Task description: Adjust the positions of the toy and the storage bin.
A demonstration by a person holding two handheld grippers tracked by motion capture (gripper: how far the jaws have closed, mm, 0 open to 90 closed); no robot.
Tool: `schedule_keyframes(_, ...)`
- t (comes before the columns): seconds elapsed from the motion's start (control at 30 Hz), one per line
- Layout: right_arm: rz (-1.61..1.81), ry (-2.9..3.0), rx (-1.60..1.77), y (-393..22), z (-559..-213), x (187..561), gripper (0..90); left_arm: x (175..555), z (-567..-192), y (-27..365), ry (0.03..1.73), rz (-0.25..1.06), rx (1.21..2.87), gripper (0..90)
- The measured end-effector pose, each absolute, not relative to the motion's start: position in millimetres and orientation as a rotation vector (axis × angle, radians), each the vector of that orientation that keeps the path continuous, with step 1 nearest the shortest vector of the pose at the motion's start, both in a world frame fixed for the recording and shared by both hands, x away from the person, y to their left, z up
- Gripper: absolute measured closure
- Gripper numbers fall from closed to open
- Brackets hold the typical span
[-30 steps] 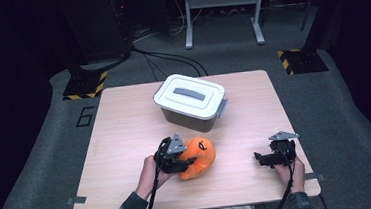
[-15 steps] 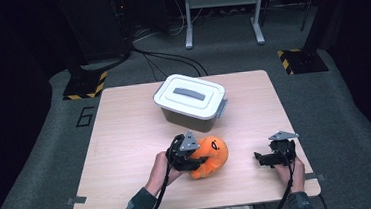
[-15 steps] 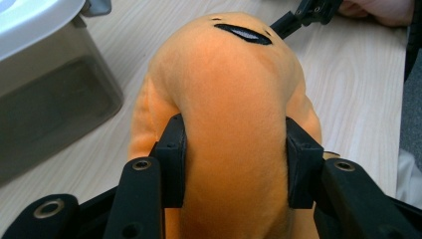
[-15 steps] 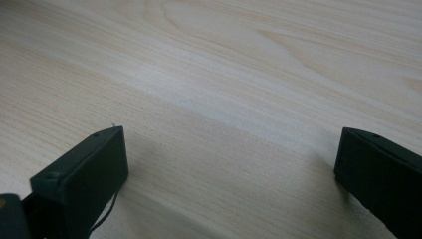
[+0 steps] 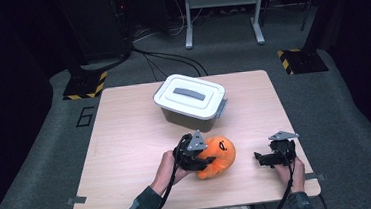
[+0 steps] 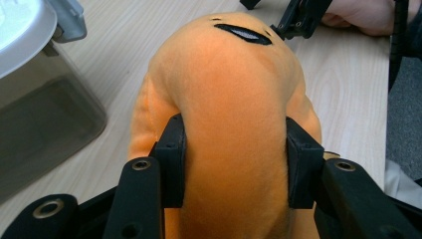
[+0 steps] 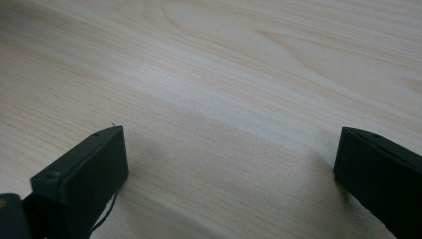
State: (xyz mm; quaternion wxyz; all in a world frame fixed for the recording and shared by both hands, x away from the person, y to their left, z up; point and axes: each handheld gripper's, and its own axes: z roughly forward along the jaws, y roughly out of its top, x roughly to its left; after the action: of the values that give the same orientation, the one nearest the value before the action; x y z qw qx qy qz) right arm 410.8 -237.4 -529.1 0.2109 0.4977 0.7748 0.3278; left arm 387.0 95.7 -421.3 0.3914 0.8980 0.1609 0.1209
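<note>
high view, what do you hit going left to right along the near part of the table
left gripper shut on the toy → orange plush toy with a black mark → bare light wood table → right gripper, jaws open over the wood

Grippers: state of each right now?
Left gripper: shut on the orange plush.
Right gripper: open, nothing between the jaws, low over the table.
</note>
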Motion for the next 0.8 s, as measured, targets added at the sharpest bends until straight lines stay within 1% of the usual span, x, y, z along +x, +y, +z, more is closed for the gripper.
schedule_keyframes(0.5, 0.913, 2.153, 1.382, -237, -529, 411, 0.1, 385, -421, 73, 0.353, 0.284, 2.303, 54.1)
schedule_keyframes(0.8, 0.913, 2.154, 1.381, -237, -529, 411, 0.1, 389, -420, 61, 0.348, 0.272, 2.299, 54.1)
